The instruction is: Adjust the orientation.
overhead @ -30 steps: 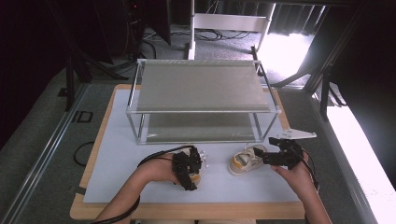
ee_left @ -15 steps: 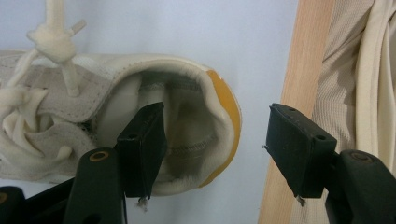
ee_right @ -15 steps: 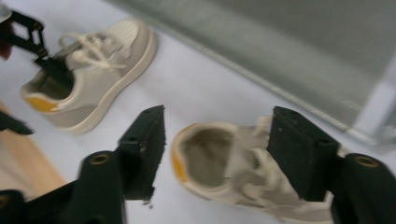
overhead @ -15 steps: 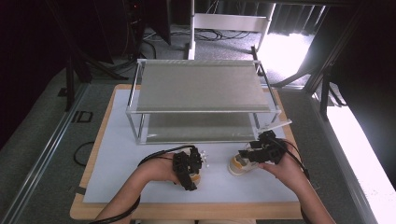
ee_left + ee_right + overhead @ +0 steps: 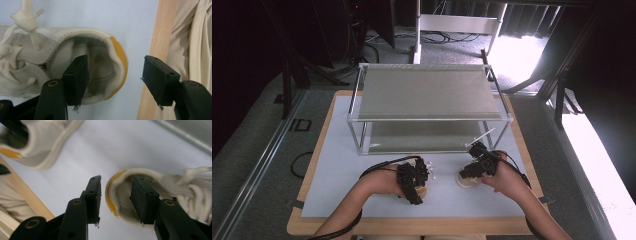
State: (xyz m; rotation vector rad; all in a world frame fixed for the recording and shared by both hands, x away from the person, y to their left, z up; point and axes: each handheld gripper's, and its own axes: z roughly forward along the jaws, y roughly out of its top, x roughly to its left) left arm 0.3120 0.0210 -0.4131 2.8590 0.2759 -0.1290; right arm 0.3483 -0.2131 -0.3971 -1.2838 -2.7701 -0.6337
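Two cream lace-up shoes with yellow heel tabs lie on the white mat. My left gripper covers the left shoe. In the left gripper view it is open, one jaw inside the shoe's mouth and the other outside the heel, clear of it. My right gripper sits over the right shoe. In the right gripper view it is open astride that shoe's heel wall, one jaw inside, one outside with a small gap. The left shoe shows blurred at upper left.
A two-shelf metal rack stands just behind the shoes, its lower shelf close to the right gripper. The wooden table edge runs close by the left shoe's heel, with the person's beige garment beyond it.
My right gripper has swung in from the right and come down over the right shoe's heel. The left gripper and its shoe have stayed put.
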